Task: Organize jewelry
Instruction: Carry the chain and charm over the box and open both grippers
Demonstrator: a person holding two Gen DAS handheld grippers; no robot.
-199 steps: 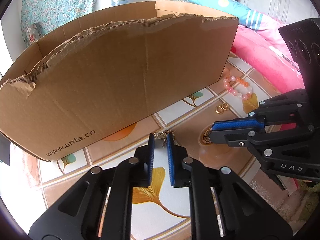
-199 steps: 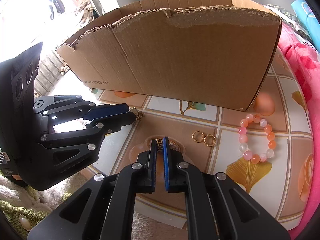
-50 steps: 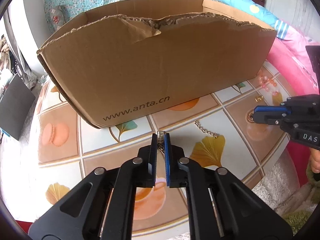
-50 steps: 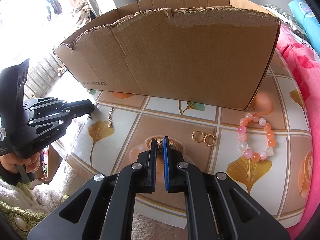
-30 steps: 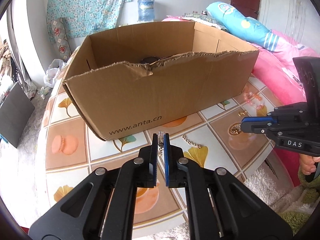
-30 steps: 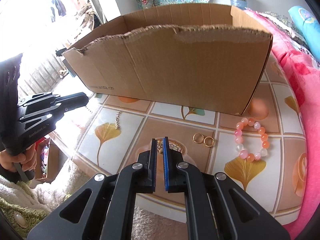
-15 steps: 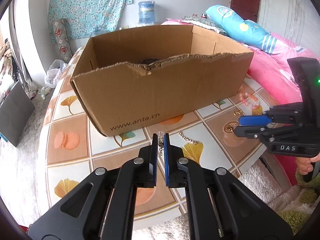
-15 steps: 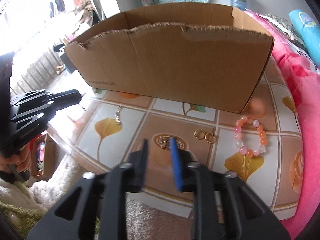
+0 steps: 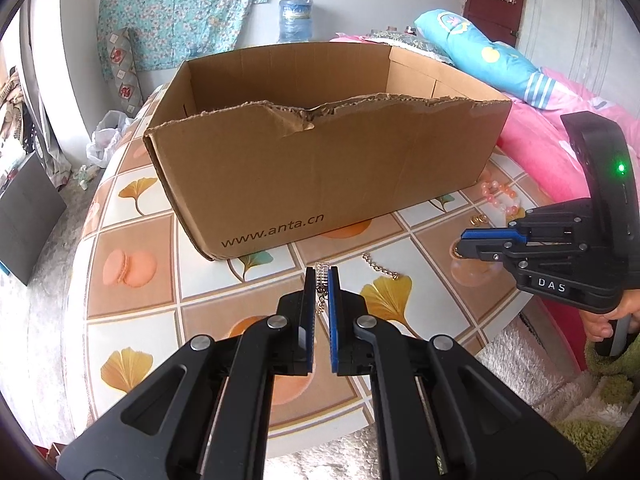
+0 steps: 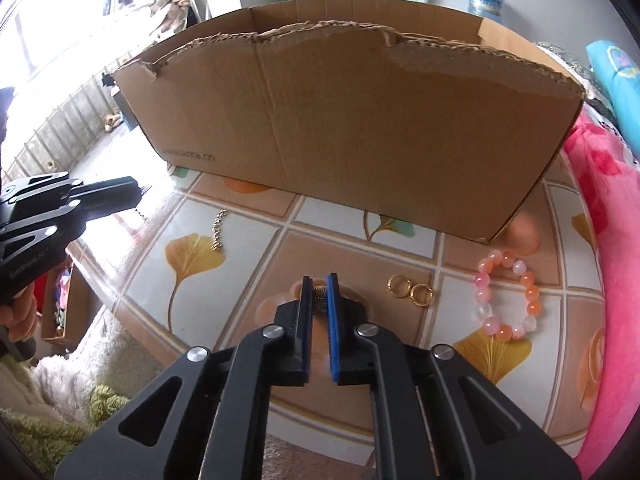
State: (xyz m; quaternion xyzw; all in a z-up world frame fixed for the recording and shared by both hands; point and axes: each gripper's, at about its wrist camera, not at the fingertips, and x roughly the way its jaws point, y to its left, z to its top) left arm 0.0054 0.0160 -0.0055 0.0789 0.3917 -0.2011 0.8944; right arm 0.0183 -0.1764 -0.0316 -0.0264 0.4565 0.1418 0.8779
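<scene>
I hold the left gripper [image 9: 321, 280] clamped on a thin metal chain [image 9: 322, 276], lifted clear for the open brown cardboard box [image 9: 320, 168] beyond. My right gripper [image 10: 320, 284] sits closed on a small gold trinket [image 10: 319, 294] at the tiled tabletop [image 10: 256, 264], ready to lift.

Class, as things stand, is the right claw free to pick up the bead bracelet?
Probably not yet: the right claw is already shut on a gold ornament. The bead bracelet itself lies uncovered on the table.

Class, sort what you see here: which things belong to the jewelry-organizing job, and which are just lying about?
Part of the job:
chain in the left gripper
brooch in the right gripper
second chain
earrings
bead bracelet
box

Just lying about:
water bottle
blue pillow
pink blanket
</scene>
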